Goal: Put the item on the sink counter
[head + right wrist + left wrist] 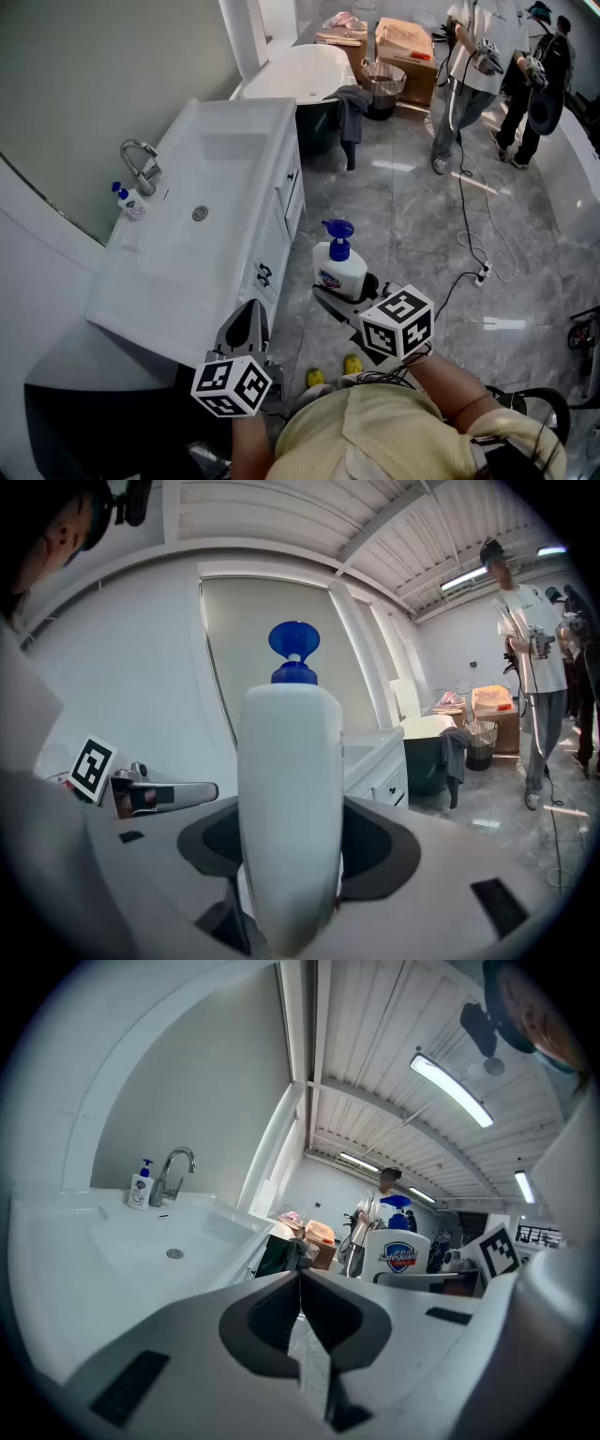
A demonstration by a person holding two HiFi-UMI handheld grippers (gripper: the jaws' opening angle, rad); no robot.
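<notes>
Closest to me, my left gripper (251,319) has its jaws pressed together with nothing between them, which the left gripper view (300,1283) shows plainly; it sits just off the front corner of the sink counter (164,286). My right gripper (347,292) is clamped on the soap bottle (339,265), and in the right gripper view (291,850) the dark pads press both sides of its white body (289,789). The bottle stands upright with its blue pump on top. It is not on the counter: I hold it out over the grey marble floor (412,234), beside the white cabinet front (272,248). Below my grippers a pair of yellow shoes (333,373) shows on the floor. On the counter, further on, are the basin (202,183), a chrome faucet (141,164) and a small pump bottle (129,202) just beside it. Past the counter's far end stands a bathtub (295,70) with a dark cloth (352,108) hanging by it. A cable (469,220) trails across the floor. Farthest off are a bin (382,89), a cardboard box (405,42) and two people (473,66) standing.
</notes>
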